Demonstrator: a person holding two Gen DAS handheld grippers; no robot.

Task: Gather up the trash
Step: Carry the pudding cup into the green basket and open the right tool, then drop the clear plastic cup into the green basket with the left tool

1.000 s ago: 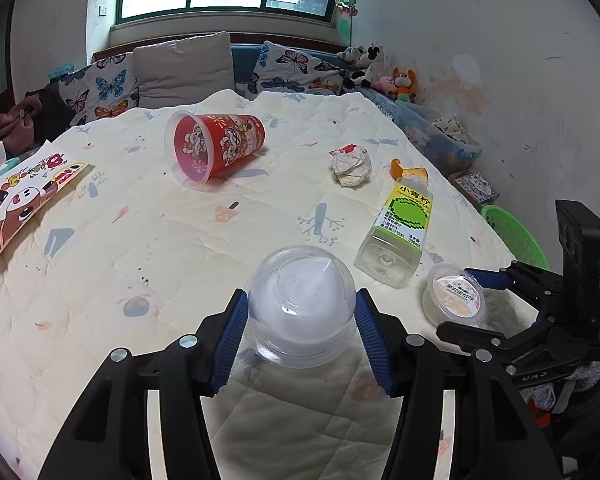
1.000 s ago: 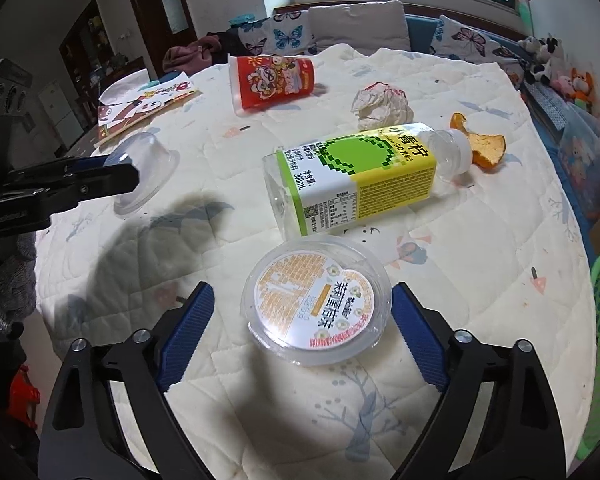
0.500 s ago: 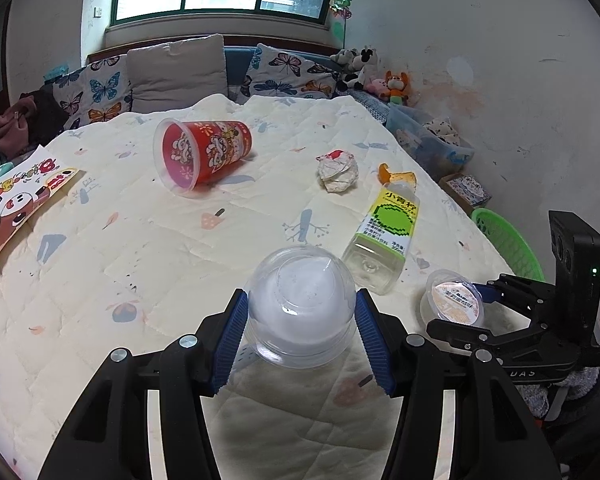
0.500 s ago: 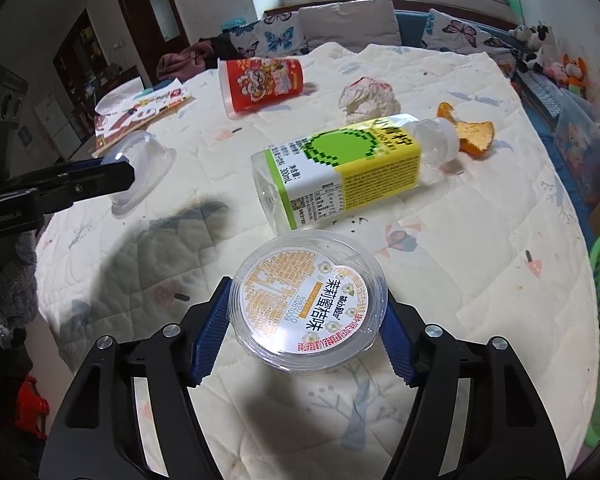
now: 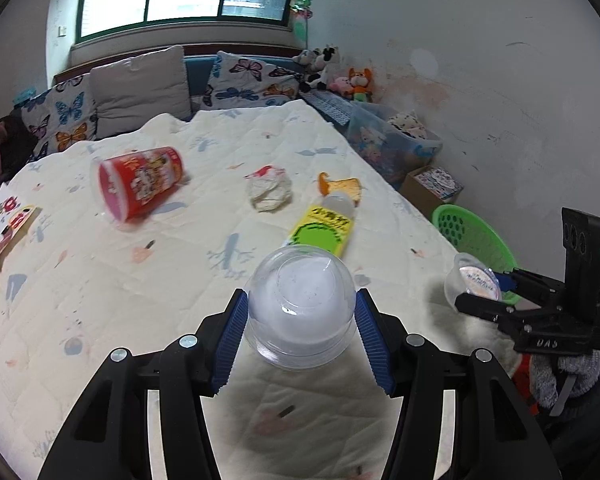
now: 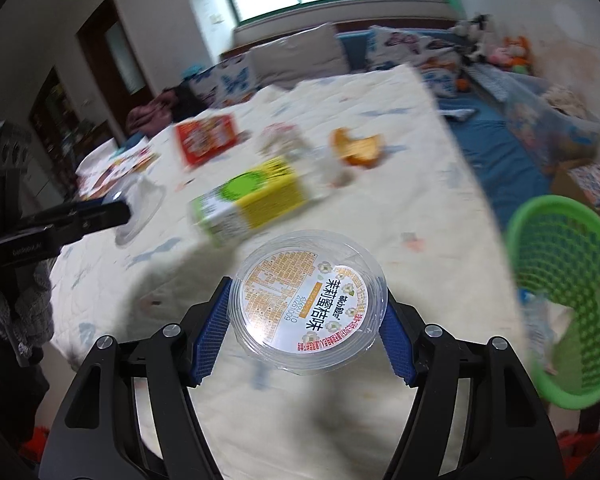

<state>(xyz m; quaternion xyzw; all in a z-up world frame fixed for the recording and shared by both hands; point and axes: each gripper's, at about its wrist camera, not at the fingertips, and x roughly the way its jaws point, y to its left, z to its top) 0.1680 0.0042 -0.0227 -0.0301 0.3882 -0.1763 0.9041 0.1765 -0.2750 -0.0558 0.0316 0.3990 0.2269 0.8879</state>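
Observation:
My left gripper (image 5: 300, 334) is shut on a clear plastic bowl (image 5: 300, 304), held upside down above the quilted table (image 5: 100, 292). My right gripper (image 6: 306, 330) is shut on a clear lidded cup (image 6: 308, 300) with an orange label, lifted off the table; the cup also shows in the left wrist view (image 5: 474, 282). A green mesh basket (image 6: 568, 280) stands to the right of the table, also in the left wrist view (image 5: 474, 236). On the table lie a yellow-green bottle (image 5: 324, 230), a red cup (image 5: 140, 186), a crumpled paper (image 5: 270, 192) and an orange peel (image 5: 342, 186).
A printed paper sheet (image 5: 0, 232) lies at the table's left edge. Pillows (image 5: 140, 88) and plush toys (image 5: 340, 76) line the far side. A storage box (image 5: 392, 140) and a cardboard box (image 5: 436, 188) stand on the floor at the right.
My right gripper closed on the lidded cup, lifted it and swung right towards the green basket. My left gripper rose with the clear bowl still in it.

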